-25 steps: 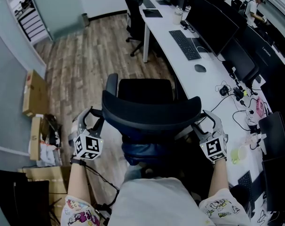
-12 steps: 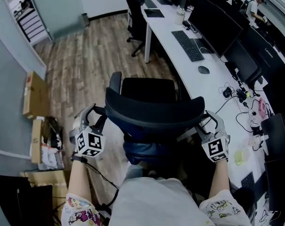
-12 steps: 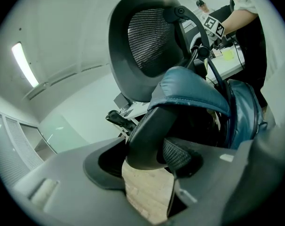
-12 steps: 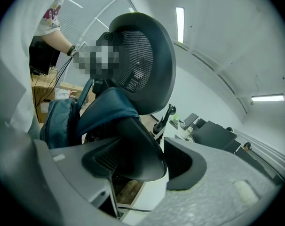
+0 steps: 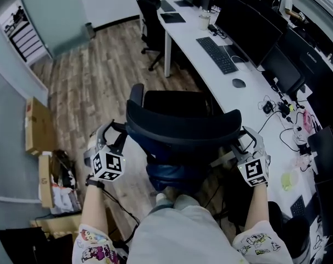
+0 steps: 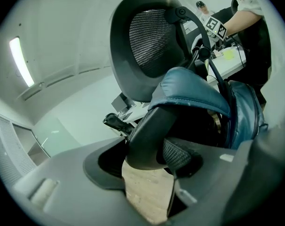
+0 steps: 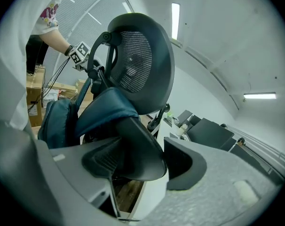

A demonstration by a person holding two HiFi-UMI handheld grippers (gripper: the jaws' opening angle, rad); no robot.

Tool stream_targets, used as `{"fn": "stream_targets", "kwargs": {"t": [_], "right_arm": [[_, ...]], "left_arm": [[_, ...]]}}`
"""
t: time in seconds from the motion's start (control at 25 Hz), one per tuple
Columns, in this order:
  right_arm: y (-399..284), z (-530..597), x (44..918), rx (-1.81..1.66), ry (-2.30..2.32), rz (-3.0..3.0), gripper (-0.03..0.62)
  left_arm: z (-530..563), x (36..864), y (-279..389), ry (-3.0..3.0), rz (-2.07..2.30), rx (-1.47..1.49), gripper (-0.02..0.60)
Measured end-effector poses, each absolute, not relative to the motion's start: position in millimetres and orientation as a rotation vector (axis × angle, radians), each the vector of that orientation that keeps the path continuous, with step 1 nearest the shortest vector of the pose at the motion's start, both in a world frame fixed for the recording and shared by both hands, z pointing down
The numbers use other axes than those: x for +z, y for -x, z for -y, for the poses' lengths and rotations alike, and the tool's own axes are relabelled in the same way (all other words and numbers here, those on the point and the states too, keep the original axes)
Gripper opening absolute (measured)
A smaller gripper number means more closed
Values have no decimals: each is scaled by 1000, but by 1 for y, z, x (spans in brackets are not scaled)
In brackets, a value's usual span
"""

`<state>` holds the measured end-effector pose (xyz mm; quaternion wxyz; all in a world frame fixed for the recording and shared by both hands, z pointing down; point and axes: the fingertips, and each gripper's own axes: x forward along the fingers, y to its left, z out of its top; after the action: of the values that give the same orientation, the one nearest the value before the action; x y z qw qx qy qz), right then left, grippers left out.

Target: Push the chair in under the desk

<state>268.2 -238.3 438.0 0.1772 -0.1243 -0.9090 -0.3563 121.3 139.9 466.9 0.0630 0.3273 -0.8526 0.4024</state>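
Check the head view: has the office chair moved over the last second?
Yes, slightly. The office chair has edged forward and right, its seat closer to the edge of the white desk, judged against the computer mouse on it.

Desk (image 5: 186, 37) right of chair (image 5: 183, 128) — floor (image 5: 100, 76) left open.

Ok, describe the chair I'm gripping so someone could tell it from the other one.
Beside the long white desk, look nearest the camera. The chair there is black, its curved backrest clamped at either end by the left gripper and right gripper. Unlike the other black chair at the far end, a blue bag hangs on its back.
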Motion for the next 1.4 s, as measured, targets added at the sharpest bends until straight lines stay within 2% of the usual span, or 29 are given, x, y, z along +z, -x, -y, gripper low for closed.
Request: {"fn": "stream_targets", "kwargs": {"t": [0.72, 1.4], "right_arm": [[-210, 230, 439, -985, 303, 2586, 276], [-117, 229, 443, -972, 289, 2584, 268]], "left_arm": [[-141, 467, -48, -1064, 2548, 1252, 256], [-140, 468, 52, -1045, 2531, 1252, 256]]}}
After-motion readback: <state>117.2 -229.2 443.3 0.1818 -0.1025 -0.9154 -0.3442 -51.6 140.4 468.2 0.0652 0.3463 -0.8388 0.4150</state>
